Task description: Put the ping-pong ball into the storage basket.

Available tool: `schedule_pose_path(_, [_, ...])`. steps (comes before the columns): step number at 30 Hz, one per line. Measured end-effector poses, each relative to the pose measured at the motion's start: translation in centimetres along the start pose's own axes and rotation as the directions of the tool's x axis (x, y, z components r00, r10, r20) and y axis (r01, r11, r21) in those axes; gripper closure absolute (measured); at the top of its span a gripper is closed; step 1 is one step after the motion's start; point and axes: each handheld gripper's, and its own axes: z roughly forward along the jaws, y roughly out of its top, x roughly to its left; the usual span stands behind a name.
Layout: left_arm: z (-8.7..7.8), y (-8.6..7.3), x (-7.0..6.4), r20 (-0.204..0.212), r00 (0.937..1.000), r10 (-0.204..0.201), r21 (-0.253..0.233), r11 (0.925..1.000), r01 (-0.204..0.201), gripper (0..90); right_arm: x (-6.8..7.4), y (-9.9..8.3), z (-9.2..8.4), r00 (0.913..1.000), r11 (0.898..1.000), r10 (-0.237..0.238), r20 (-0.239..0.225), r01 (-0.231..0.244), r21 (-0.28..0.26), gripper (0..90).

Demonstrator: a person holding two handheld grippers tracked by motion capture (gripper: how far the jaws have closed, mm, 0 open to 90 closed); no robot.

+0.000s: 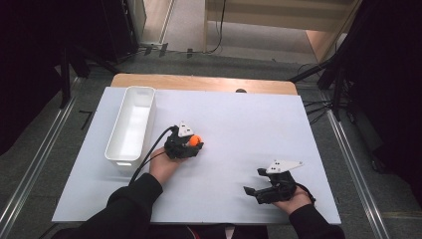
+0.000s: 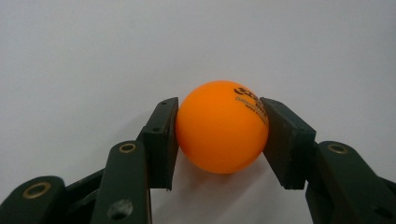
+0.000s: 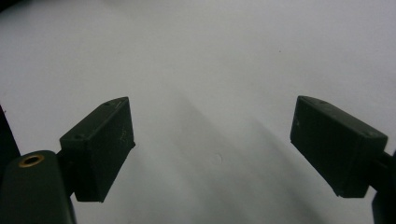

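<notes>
An orange ball (image 2: 220, 127) with dark print on its top sits between the two black pads (image 2: 161, 140) of my left gripper (image 2: 219, 140), which press on both its sides. From above, the same ball (image 1: 194, 141) shows at the tip of the left gripper (image 1: 191, 144), near the middle of the white table sheet (image 1: 239, 124). My right gripper (image 1: 255, 183) rests at the front right of the sheet, pointing left. Its jaws stand wide apart in the right gripper view (image 3: 212, 149), with bare white sheet between them.
A long white bin (image 1: 131, 124) stands on the left part of the sheet, just left of my left hand. The sheet covers a wooden table (image 1: 199, 82), whose far edge shows beyond it. Dark stands and cables surround the table.
</notes>
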Motion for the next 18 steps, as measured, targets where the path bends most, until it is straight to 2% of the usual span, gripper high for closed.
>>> schedule_pose_path(8, [-0.6,0.3,-0.1,0.012,0.9999,-0.004,-0.023,0.9997,0.005,50.2,0.0,0.0,0.0,1.0,1.0,-0.004,0.002,0.003,0.004,12.3])
schedule_pose_path(18, [-1.2,0.7,-0.3,0.023,0.9997,0.004,-0.025,0.9997,-0.003,50.2,0.0,0.0,0.0,1.0,1.0,-0.007,0.002,0.007,0.006,12.3])
